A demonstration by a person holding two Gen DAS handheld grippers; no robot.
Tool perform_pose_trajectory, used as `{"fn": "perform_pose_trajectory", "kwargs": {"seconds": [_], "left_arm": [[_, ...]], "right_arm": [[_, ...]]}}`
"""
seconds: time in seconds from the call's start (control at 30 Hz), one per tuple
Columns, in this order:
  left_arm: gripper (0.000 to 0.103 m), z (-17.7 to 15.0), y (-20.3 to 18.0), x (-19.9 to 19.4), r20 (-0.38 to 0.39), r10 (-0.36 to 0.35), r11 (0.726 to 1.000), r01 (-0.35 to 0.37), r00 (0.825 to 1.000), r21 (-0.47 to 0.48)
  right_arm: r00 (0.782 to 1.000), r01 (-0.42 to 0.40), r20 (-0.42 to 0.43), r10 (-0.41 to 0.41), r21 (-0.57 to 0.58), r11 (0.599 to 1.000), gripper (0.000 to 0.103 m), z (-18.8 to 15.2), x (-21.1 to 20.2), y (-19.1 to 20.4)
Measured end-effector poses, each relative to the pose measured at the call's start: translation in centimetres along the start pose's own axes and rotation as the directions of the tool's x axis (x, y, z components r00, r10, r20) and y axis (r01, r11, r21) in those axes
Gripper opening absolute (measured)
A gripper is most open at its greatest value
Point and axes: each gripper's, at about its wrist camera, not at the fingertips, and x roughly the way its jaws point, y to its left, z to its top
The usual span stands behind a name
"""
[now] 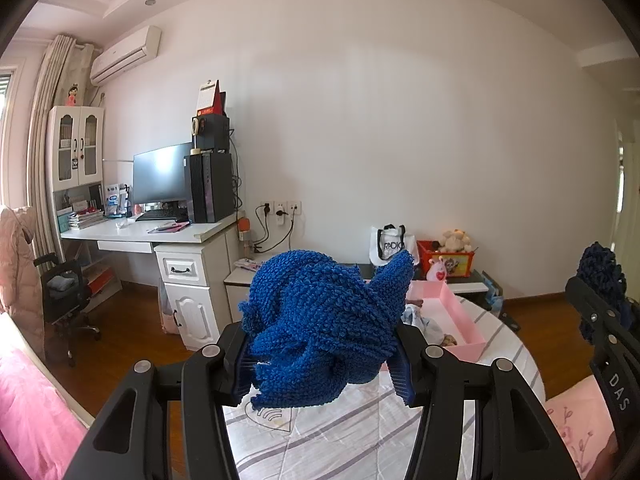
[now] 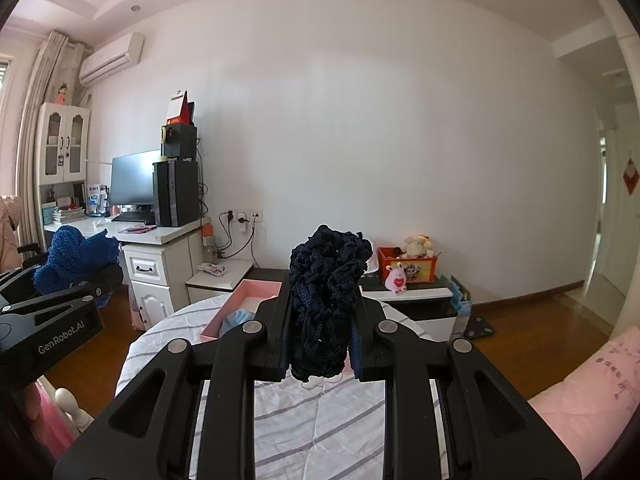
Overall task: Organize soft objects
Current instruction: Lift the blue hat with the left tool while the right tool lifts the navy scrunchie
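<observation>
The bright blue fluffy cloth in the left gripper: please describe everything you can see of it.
The bright blue cloth looks like looped chenille or microfibre, thick and soft. It is crumpled into a loose lump, with one corner sticking up to the right. The left gripper holds it in the air, its jaws pressing on both sides of the lump, above the striped white sheet. Nothing else touches it.
</observation>
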Motion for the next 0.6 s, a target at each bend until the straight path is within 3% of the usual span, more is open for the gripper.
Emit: {"fn": "perform_pose_trajectory", "kwargs": {"seconds": [0.6], "left_arm": [[0.051, 3.5, 1.0, 5.8, -0.097, 0.000, 1.000, 0.001, 0.995, 0.011]], "right_arm": [[0.997, 0.008, -0.083, -0.006, 0.019, 1.000, 0.021, -1.2, 2.6, 0.0]]}}
